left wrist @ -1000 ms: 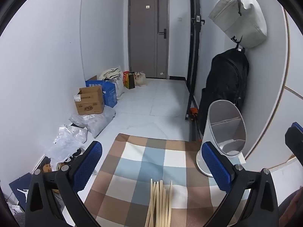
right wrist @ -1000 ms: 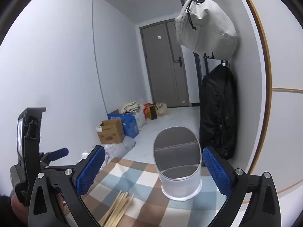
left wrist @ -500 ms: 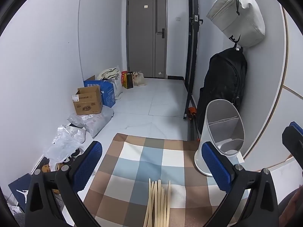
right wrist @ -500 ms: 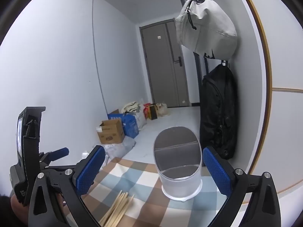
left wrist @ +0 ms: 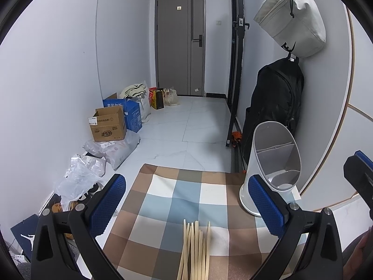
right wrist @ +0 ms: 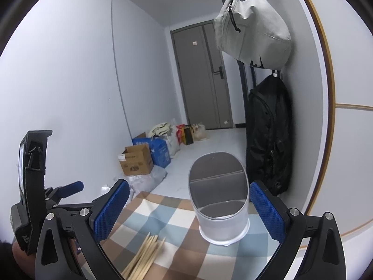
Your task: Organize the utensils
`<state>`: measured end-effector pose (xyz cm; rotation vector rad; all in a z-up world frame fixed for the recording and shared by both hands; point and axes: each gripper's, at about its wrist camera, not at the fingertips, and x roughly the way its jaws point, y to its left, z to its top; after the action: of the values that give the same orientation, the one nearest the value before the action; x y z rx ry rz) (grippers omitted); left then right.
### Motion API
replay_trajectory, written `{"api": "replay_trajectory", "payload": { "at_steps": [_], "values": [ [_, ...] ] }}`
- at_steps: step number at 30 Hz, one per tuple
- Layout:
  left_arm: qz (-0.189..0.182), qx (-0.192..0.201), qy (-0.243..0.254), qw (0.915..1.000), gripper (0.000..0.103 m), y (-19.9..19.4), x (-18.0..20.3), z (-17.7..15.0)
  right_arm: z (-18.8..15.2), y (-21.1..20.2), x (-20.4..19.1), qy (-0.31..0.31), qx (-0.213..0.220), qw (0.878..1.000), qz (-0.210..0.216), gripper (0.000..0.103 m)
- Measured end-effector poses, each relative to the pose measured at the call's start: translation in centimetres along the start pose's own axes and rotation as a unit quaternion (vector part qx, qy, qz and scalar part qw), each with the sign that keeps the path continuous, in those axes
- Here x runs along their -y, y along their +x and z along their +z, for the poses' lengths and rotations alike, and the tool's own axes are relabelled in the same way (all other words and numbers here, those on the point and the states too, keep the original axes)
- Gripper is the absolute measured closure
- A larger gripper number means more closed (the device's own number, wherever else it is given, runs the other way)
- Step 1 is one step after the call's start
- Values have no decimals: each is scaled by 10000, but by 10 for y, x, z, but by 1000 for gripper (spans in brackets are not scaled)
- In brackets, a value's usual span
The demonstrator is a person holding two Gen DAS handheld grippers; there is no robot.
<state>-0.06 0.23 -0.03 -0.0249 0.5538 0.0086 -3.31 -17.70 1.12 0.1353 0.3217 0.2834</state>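
A bundle of wooden chopsticks [left wrist: 195, 249] lies on the checked cloth [left wrist: 177, 200], straight ahead of my left gripper [left wrist: 186, 205], which is open and empty above it. A white divided utensil holder [left wrist: 274, 168] stands upright at the cloth's right edge. In the right wrist view the holder [right wrist: 220, 200] stands between the open, empty jaws of my right gripper [right wrist: 190, 212], farther off. The chopsticks [right wrist: 145, 255] lie to its lower left.
A black backpack [left wrist: 275, 107] and a grey bag [left wrist: 291, 21] hang on the right wall behind the holder. Cardboard boxes [left wrist: 108, 127] and plastic bags [left wrist: 79, 179] line the floor at left. A grey door [left wrist: 180, 44] closes the hallway.
The left gripper has tilted slightly, so the cloth and holder sit a little lower in its view. The right gripper has not visibly moved.
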Motion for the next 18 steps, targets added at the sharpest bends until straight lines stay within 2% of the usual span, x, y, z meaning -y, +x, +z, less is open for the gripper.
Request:
{"api": "replay_trajectory", "payload": {
  "at_steps": [18],
  "values": [
    [-24, -120, -16, 9999, 1, 3, 0, -3, 1, 0, 2, 31, -34, 10000, 27, 0]
  ]
}}
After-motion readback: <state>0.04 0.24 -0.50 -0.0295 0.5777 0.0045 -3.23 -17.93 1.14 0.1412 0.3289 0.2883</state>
